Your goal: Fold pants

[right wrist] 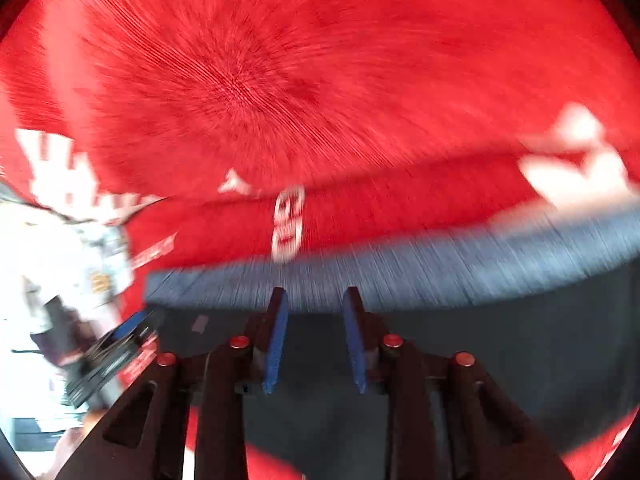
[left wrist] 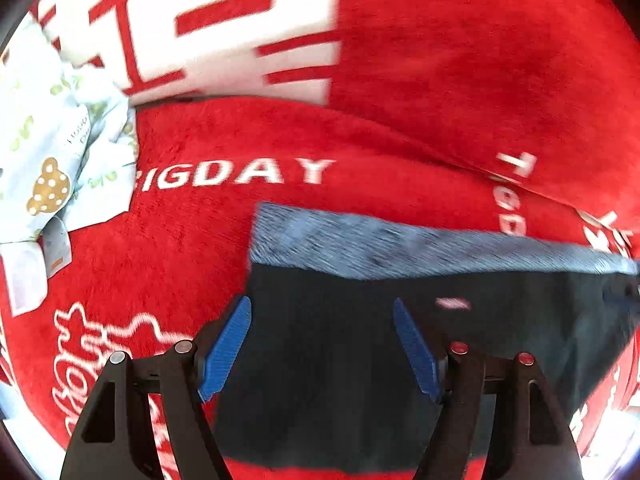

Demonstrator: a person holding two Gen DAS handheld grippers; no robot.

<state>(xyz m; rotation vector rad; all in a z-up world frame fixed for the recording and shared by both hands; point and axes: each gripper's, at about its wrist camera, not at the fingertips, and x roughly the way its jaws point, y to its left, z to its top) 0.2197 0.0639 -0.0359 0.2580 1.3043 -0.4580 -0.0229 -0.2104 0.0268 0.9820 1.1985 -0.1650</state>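
Note:
The dark pants (left wrist: 400, 344) lie folded flat on a red blanket, with a grey-blue band (left wrist: 400, 244) along their far edge. My left gripper (left wrist: 322, 308) is open and empty, just above the pants' left part. In the right wrist view the pants (right wrist: 500, 352) and their grey-blue band (right wrist: 440, 276) are motion-blurred. My right gripper (right wrist: 314, 298) hovers over them with its jaws apart and nothing between them. The left gripper (right wrist: 120, 348) shows at the left of that view.
The red blanket (left wrist: 240, 240) with white lettering covers the surface. A red-and-white pillow (left wrist: 200, 28) lies at the back. Crumpled light-blue printed cloth (left wrist: 60, 160) lies at the left, also blurred in the right wrist view (right wrist: 60, 260).

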